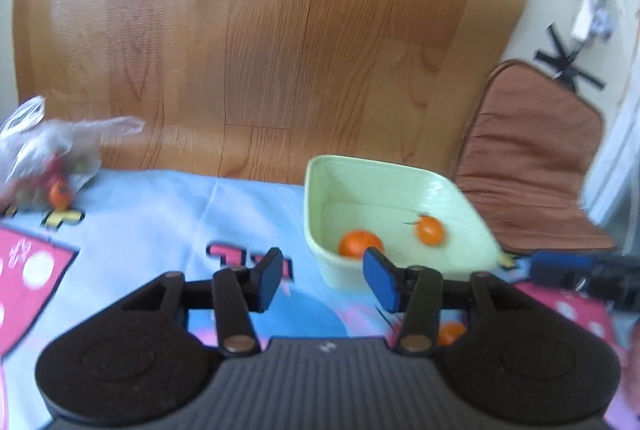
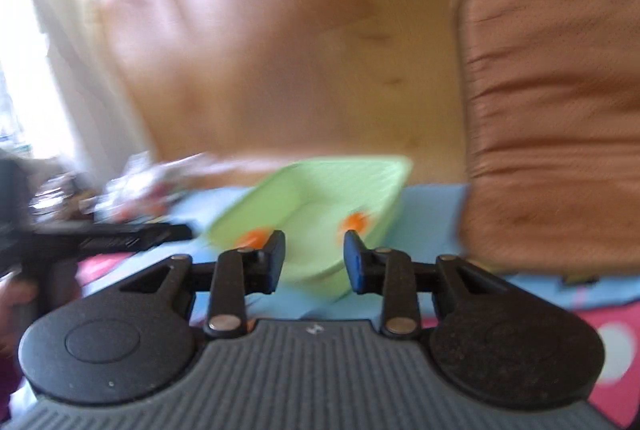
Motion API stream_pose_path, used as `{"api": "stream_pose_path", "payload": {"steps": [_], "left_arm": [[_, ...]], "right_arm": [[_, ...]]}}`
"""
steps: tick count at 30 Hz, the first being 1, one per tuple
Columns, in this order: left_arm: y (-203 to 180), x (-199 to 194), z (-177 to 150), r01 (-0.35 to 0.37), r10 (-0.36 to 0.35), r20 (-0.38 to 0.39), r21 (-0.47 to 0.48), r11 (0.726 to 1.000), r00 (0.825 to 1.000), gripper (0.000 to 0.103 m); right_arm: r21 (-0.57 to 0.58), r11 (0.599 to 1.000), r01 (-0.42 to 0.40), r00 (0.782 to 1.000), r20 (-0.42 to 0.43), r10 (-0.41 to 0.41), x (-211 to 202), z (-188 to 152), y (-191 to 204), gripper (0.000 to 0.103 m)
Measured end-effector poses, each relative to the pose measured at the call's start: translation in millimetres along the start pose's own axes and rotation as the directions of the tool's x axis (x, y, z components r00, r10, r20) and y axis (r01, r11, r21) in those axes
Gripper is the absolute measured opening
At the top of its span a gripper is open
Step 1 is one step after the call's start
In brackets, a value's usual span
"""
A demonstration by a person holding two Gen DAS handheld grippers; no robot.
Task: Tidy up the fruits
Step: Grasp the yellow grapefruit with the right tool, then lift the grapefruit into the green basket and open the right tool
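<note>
A light green square bowl [image 1: 320,214] stands on the blue patterned cloth and holds two orange cherry tomatoes [image 1: 430,229]. My left gripper [image 1: 324,276] is open and empty just before the bowl's near corner. A clear plastic bag [image 1: 44,146] with more tomatoes lies at the far left. One loose tomato [image 1: 451,333] lies on the cloth under my left gripper's right finger. In the blurred right wrist view the bowl [image 2: 320,190] shows with two tomatoes [image 2: 356,221], and my right gripper [image 2: 314,258] is open and empty in front of it.
A brown seat cushion [image 1: 532,158] lies right of the bowl, also in the right wrist view [image 2: 556,110]. Wooden floor [image 1: 280,30] lies beyond the cloth. The other gripper [image 1: 584,270] shows at the right edge of the left wrist view.
</note>
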State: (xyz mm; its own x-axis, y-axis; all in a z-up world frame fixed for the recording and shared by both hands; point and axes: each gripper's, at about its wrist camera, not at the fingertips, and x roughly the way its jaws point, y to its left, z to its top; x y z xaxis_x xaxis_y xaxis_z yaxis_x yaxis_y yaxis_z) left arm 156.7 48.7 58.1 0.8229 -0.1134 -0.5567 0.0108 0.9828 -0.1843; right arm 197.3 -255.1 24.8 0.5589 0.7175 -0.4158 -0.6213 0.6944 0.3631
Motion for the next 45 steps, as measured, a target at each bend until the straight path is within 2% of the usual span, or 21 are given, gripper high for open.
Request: {"api": "stream_pose_path", "payload": {"steps": [4, 8, 9, 10, 15, 18, 22, 25, 28, 30, 31, 32, 33, 35, 38, 40, 41, 42, 43, 45], "left_arm": [[-8, -44, -25, 0.062, -0.061, 0.034, -0.033, 0.998, 0.998, 0.049], [-16, -81, -54, 0.087, -0.084, 0.075, -0.037, 0.996, 0.994, 0.053], [-18, -88, -61, 0.087, -0.084, 0.079, -0.036, 0.996, 0.993, 0.053], [-20, -94, -67, 0.088, -0.085, 0.078, -0.034, 0.996, 0.993, 0.053], [-24, -106, -88, 0.107, -0.104, 0.057, -0.038, 0.994, 0.993, 0.053], [-26, -109, -93, 0.148, -0.144, 0.062, -0.06, 0.987, 0.988, 0.053], [-33, -102, -99, 0.2, -0.197, 0.044, -0.073, 0.977, 0.979, 0.054], [-44, -95, -100, 0.229, -0.229, 0.017, -0.064, 0.971, 0.973, 0.054], [-58, -89, -101, 0.246, -0.246, -0.002, -0.036, 0.969, 0.969, 0.06], [-66, -85, -101, 0.258, -0.258, -0.019, -0.023, 0.966, 0.966, 0.064], [-69, -83, -101, 0.265, -0.265, -0.026, -0.019, 0.964, 0.964, 0.066], [-72, -80, -101, 0.272, -0.272, -0.034, -0.015, 0.962, 0.962, 0.076], [-76, -78, -102, 0.275, -0.275, -0.041, -0.01, 0.961, 0.961, 0.086], [-83, -71, -101, 0.282, -0.281, -0.052, 0.003, 0.959, 0.958, 0.089], [-93, -59, -102, 0.295, -0.292, -0.085, 0.027, 0.955, 0.953, 0.088], [-97, -49, -106, 0.302, -0.296, -0.115, 0.042, 0.952, 0.948, 0.076], [-98, -44, -107, 0.314, -0.306, -0.134, 0.041, 0.949, 0.943, 0.064], [-97, -41, -108, 0.324, -0.317, -0.136, 0.029, 0.946, 0.938, 0.064], [-95, -41, -107, 0.314, -0.308, -0.129, 0.027, 0.949, 0.943, 0.064], [-96, -47, -102, 0.286, -0.28, -0.102, 0.056, 0.956, 0.955, 0.063]], "right_arm": [[-0.101, 0.995, 0.0, 0.998, -0.059, -0.006, 13, -9, 27, 0.048], [-0.094, 0.995, -0.015, 0.992, -0.13, 0.002, 30, -11, 34, 0.047], [-0.1, 0.995, -0.024, 0.99, -0.14, 0.01, 28, -11, 39, 0.046], [-0.11, 0.993, -0.036, 0.989, -0.148, 0.02, 25, -12, 43, 0.039], [-0.252, 0.968, 0.012, 0.996, -0.086, -0.035, -22, -41, 71, 0.039], [-0.311, 0.949, 0.046, 0.996, -0.056, -0.067, -51, -64, 85, 0.039], [-0.302, 0.952, 0.038, 0.995, -0.074, -0.063, -74, -85, 89, 0.041], [-0.283, 0.957, 0.07, 0.992, -0.079, -0.096, -76, -92, 86, 0.041], [-0.261, 0.962, 0.08, 0.99, -0.089, -0.106, -76, -95, 82, 0.042], [-0.268, 0.96, 0.084, 0.99, -0.084, -0.11, -80, -97, 82, 0.048], [-0.274, 0.958, 0.086, 0.991, -0.08, -0.111, -81, -98, 82, 0.055], [-0.285, 0.955, 0.086, 0.991, -0.074, -0.111, -82, -99, 82, 0.061], [-0.297, 0.951, 0.087, 0.991, -0.069, -0.112, -84, -101, 82, 0.062], [-0.324, 0.942, 0.089, 0.99, -0.075, -0.119, -79, -103, 83, 0.064], [-0.358, 0.929, 0.098, 0.987, -0.088, -0.138, -67, -108, 82, 0.065], [-0.375, 0.922, 0.099, 0.986, -0.091, -0.143, -59, -109, 82, 0.065], [-0.379, 0.921, 0.093, 0.986, -0.094, -0.138, -55, -109, 81, 0.064], [-0.38, 0.921, 0.088, 0.986, -0.099, -0.135, -51, -109, 81, 0.064], [-0.383, 0.916, 0.115, 0.984, -0.085, -0.159, -48, -109, 84, 0.062], [-0.373, 0.921, 0.114, 0.984, -0.083, -0.155, -43, -104, 87, 0.061]]}}
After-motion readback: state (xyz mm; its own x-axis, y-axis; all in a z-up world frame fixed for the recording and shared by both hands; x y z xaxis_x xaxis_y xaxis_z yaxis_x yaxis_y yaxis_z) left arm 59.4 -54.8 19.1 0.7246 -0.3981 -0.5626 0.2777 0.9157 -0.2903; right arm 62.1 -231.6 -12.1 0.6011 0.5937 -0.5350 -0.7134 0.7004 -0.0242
